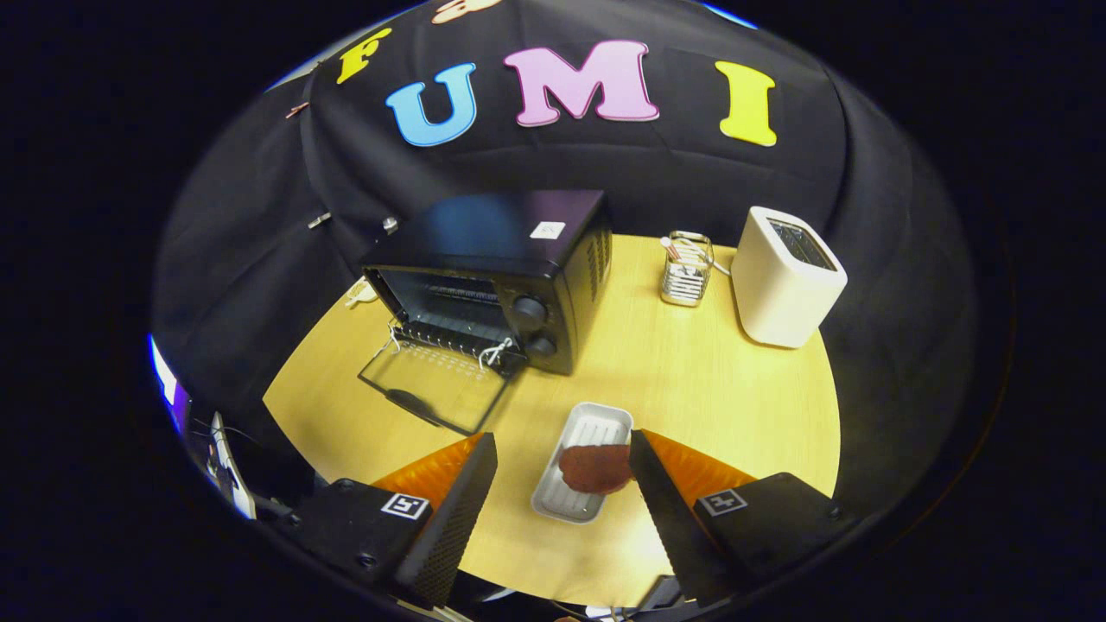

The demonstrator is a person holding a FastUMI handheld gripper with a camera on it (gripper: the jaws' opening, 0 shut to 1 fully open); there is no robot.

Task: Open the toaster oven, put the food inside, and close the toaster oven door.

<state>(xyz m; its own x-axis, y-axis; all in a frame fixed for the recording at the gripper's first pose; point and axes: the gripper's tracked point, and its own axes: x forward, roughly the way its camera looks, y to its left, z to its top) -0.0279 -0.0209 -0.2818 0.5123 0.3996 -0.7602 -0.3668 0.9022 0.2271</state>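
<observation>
The toaster oven (pixel 497 276) stands on the wooden table (pixel 691 380) with its door (pixel 432 389) folded down flat. Bare tabletop lies between the door and the tray (pixel 583 462). The gripper (pixel 563 453) hangs with jaws wide apart; the tray with brown food (pixel 596 468) lies between them, nearer one finger.

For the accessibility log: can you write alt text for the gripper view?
The tongs hang open over a wooden table, a brown patty on a small white tray between their fingers. Beyond stands a black toaster oven with its glass door folded down; a white toaster sits farther off.
</observation>
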